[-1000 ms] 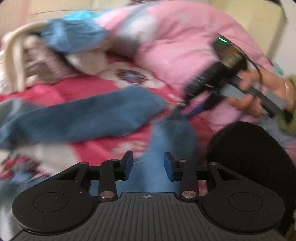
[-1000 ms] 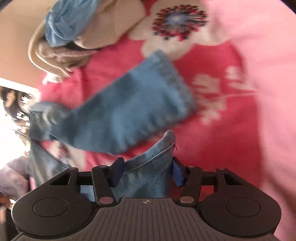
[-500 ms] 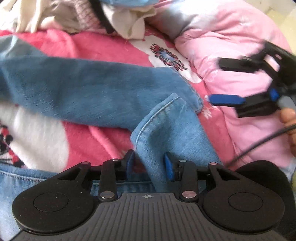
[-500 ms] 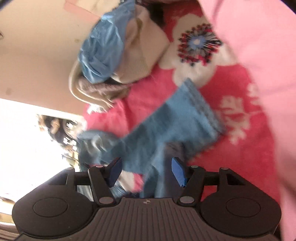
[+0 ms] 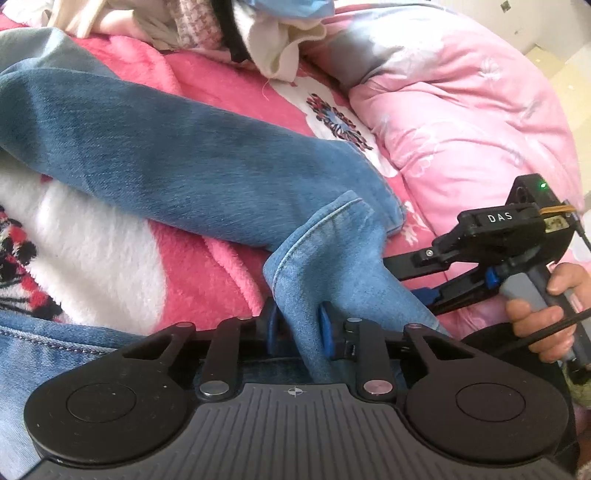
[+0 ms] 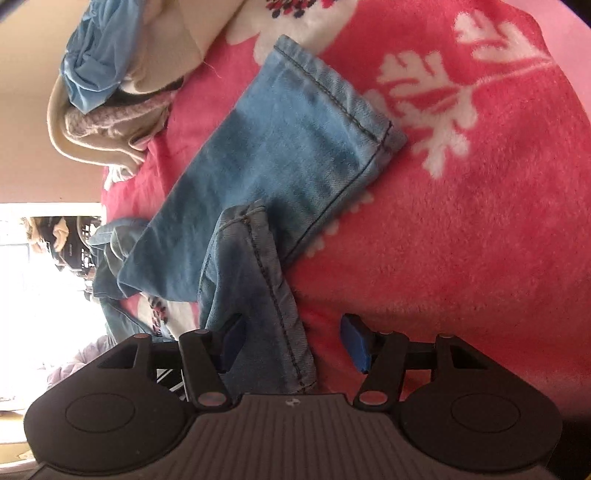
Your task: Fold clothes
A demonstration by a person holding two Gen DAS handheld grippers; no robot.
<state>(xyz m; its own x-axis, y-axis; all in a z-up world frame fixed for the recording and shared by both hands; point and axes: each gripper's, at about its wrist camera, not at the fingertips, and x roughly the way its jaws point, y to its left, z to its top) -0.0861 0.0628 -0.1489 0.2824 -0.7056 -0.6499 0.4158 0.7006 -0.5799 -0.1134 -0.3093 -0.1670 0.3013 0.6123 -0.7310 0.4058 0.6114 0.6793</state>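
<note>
- the jeans (image 5: 177,147) lie spread over a pink flowered blanket (image 5: 207,85) on the bed, one leg stretched flat across it, its hem end lying near the pale pink quilt (image 5: 461,122).
- the second leg's hem (image 5: 321,240) is lifted off the blanket and folds back toward the left gripper (image 5: 297,328).
- the left gripper's fingers have just been closing and now pinch that denim leg between their blue pads; the cloth fills the narrow gap.
- in the right wrist view, the right gripper (image 6: 291,341) has its fingers standing wide apart. the stitched edge of the denim leg (image 6: 266,280) runs between them, lying against the left pad and well clear of the right one, so nothing is clamped.
- in the left wrist view the right gripper (image 5: 417,280) reaches in from the right, its tips hidden behind the raised denim; a hand (image 5: 543,314) holds its grey handle.
- a heap of other clothes (image 5: 236,33), cream, knitted pink and light blue, sits at the far edge of the blanket.
</note>
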